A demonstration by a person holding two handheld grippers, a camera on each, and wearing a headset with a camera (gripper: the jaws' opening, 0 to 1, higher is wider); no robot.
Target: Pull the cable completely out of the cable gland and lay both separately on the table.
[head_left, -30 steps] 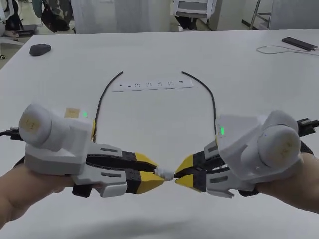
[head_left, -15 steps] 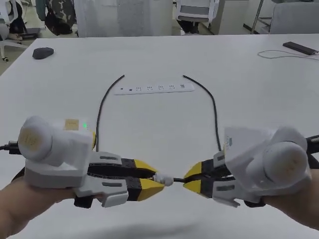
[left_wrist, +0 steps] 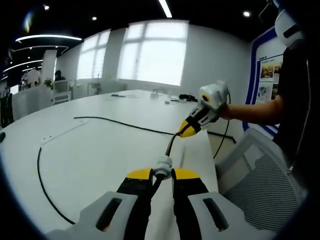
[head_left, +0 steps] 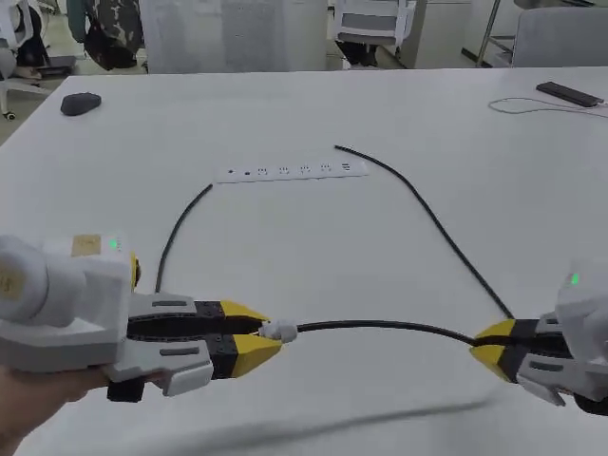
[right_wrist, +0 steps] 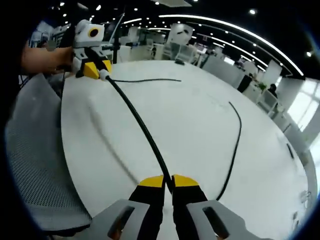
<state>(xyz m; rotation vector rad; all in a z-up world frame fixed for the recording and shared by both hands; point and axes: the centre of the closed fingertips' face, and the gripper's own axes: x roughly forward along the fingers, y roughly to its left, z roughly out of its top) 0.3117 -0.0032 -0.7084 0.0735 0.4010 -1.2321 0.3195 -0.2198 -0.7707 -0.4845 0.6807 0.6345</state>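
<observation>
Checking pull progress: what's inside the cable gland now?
The black cable enters the cable gland at the left claw; the length inside is covered.

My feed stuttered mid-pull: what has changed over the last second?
The right gripper swung out to the right, away from the left gripper, drawing a long stretch of cable through the gland; the cable's free end on the table slid nearer the left gripper. Unchanged: left shut on the gland, right shut on the cable, cable not yet free, power strip in place.
</observation>
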